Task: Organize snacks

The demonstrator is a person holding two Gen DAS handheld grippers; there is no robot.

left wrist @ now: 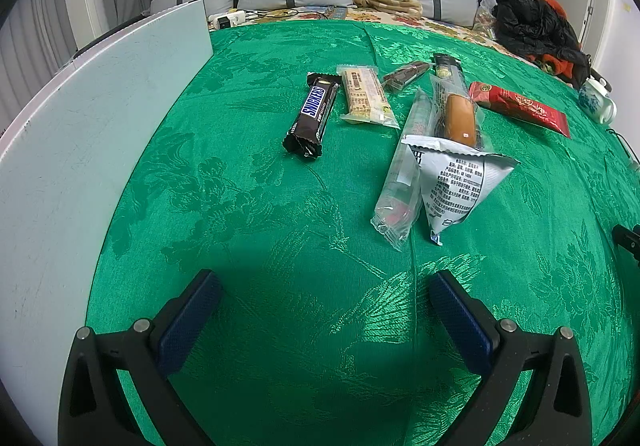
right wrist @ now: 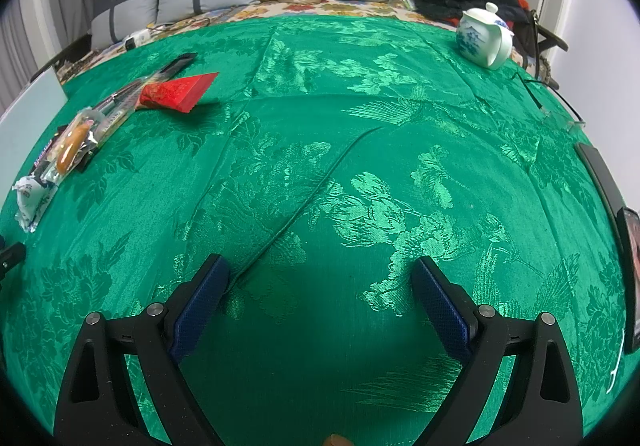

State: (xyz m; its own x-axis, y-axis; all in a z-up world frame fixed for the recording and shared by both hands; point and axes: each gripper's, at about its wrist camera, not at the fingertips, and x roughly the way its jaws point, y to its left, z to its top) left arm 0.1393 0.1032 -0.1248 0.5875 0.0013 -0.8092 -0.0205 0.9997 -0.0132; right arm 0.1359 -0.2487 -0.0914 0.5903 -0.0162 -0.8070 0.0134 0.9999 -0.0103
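Several snacks lie on the green cloth ahead of my left gripper [left wrist: 324, 282], which is open and empty. They are a Snickers bar [left wrist: 312, 114], a beige wafer pack [left wrist: 366, 94], a small brown pack [left wrist: 404, 75], a sausage bun pack [left wrist: 456, 110], a clear pack [left wrist: 404, 174], a white triangular pack [left wrist: 452, 182] and a red pack [left wrist: 520, 108]. My right gripper [right wrist: 320, 266] is open and empty over bare cloth. In its view the red pack [right wrist: 180, 90] and sausage bun pack [right wrist: 70, 150] lie far left.
A white board [left wrist: 92, 126] stands along the left of the table. A white and blue teapot [right wrist: 484, 36] sits at the far right, with a black phone [right wrist: 630, 246] at the right edge. Pillows and a black bag [left wrist: 536, 26] lie behind the table.
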